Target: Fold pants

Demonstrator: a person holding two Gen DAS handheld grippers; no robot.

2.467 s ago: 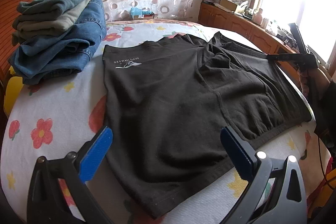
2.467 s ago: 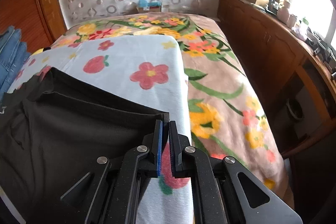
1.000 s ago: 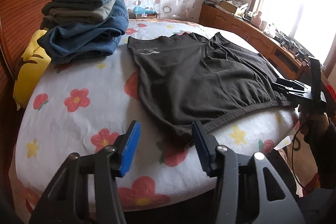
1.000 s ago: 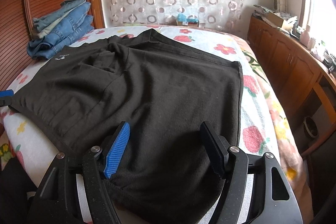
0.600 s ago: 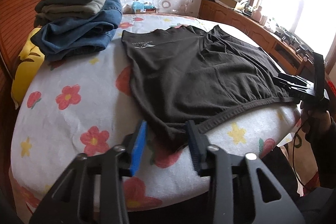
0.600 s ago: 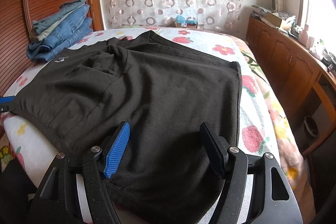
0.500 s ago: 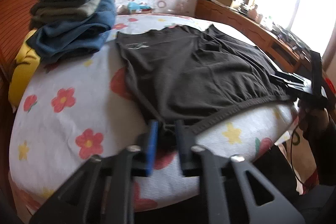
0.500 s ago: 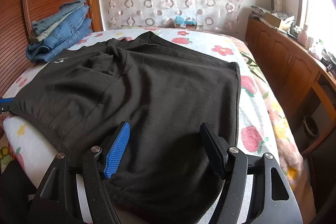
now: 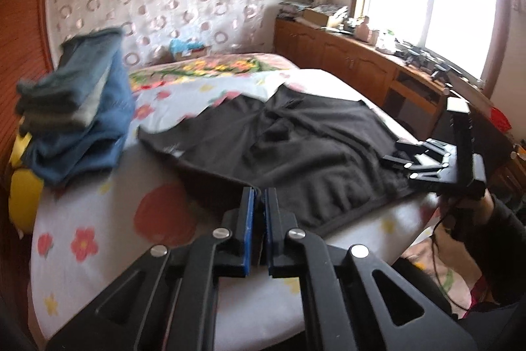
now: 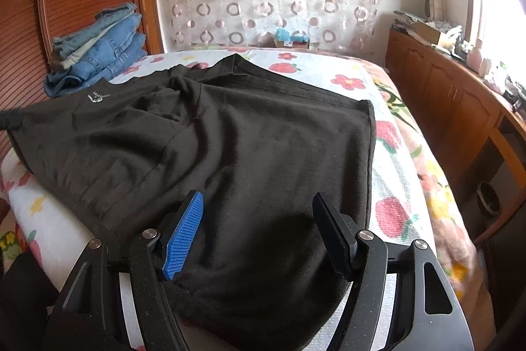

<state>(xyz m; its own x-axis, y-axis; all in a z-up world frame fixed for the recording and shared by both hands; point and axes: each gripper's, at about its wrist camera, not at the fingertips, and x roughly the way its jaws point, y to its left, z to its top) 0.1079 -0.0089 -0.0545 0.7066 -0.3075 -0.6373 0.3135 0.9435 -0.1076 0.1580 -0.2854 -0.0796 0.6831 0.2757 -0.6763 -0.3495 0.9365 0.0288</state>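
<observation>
- My left gripper (image 9: 259,203) is clamped on the dark fabric pants' (image 9: 296,147) corner, on the floral-sheeted bed (image 9: 98,219).
- Only my right view shows the right gripper (image 10: 259,219) spread apart over them.

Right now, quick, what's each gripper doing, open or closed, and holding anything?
Left gripper: closed on the near edge of the black pants.
Right gripper: open, jaws straddling the pants, gripping nothing.
</observation>
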